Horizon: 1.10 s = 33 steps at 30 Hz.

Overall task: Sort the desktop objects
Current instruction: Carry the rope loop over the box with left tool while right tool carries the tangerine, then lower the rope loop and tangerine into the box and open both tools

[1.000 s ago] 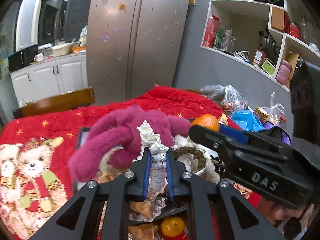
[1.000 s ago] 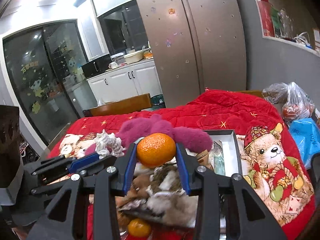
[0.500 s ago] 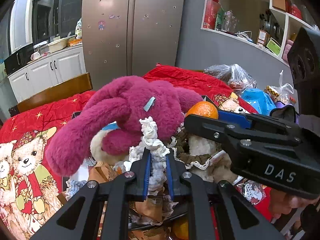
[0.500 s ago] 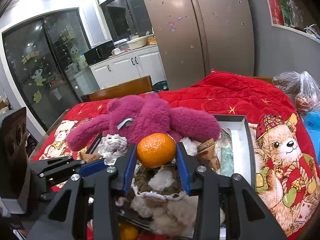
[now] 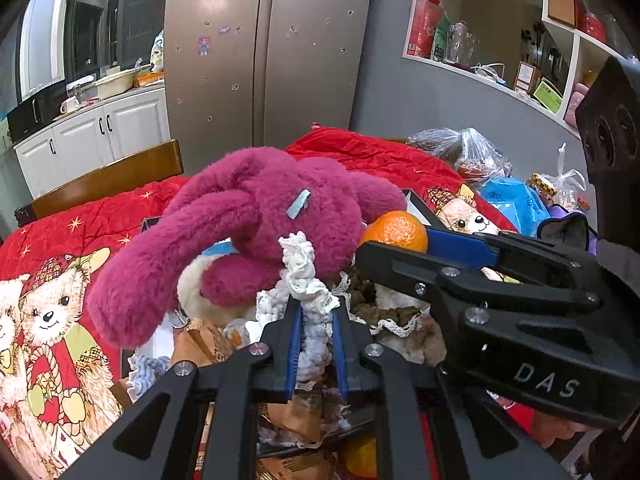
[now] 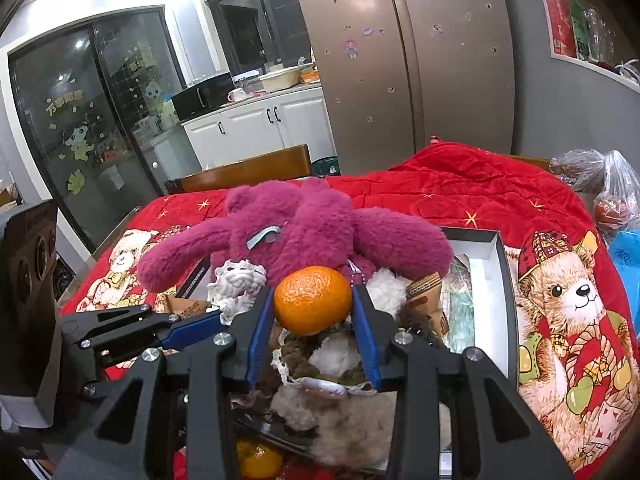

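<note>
My left gripper (image 5: 315, 312) is shut on a white knitted rope toy (image 5: 306, 276), held above a pile of toys in a black box. The toy also shows in the right wrist view (image 6: 236, 286). My right gripper (image 6: 312, 300) is shut on an orange tangerine (image 6: 313, 300), which also shows in the left wrist view (image 5: 396, 231). A magenta plush toy (image 5: 256, 224) lies across the box just beyond both grippers, also in the right wrist view (image 6: 308, 228). The two grippers hover side by side.
The black box with a white inside (image 6: 490, 256) sits on a red teddy-bear cloth (image 6: 560, 300). Another tangerine (image 6: 256, 460) lies below. Plastic bags (image 5: 468, 152) stand at the right. A wooden chair back (image 5: 108, 180) is behind the table.
Both grippers have moved down and forward toward the pile, still holding their objects. The magenta plush now looks larger and closer.
</note>
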Each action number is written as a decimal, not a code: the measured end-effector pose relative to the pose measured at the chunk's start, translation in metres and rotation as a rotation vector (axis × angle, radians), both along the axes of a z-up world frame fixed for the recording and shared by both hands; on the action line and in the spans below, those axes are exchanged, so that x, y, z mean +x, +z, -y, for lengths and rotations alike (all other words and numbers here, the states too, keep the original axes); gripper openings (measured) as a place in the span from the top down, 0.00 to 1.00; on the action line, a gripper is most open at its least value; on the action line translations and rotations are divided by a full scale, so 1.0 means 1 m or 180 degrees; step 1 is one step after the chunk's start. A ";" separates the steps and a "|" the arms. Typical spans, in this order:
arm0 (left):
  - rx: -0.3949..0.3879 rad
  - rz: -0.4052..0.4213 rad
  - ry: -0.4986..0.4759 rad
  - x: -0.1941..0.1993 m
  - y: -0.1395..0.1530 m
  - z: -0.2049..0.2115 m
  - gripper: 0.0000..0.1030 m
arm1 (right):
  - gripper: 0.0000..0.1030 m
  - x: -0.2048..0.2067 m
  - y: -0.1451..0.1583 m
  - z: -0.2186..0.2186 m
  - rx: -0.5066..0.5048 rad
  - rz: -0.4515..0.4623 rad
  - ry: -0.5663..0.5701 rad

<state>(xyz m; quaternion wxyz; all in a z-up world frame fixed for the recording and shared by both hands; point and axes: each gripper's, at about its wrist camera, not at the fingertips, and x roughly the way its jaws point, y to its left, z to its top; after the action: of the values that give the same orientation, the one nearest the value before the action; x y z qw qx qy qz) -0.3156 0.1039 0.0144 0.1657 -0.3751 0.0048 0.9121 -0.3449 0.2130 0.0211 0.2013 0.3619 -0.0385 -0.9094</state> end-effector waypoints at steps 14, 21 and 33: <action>-0.0227 -0.0082 -0.0088 0.005 -0.002 -0.013 0.41 | 0.32 0.007 0.011 0.005 -0.0007 -0.0160 0.0039; -0.0167 -0.0124 0.0001 0.005 0.000 -0.012 0.40 | 0.18 0.014 0.024 0.000 0.0020 -0.0291 -0.0012; -0.0094 -0.0385 -0.0047 0.017 0.021 -0.005 0.22 | 0.11 0.020 0.031 0.003 0.0038 -0.0330 0.0034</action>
<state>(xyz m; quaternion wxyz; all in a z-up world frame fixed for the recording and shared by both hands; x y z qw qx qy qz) -0.2981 0.1088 0.0357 0.1663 -0.3216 0.0310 0.9317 -0.3245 0.2100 0.0524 0.2056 0.3156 -0.0207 -0.9261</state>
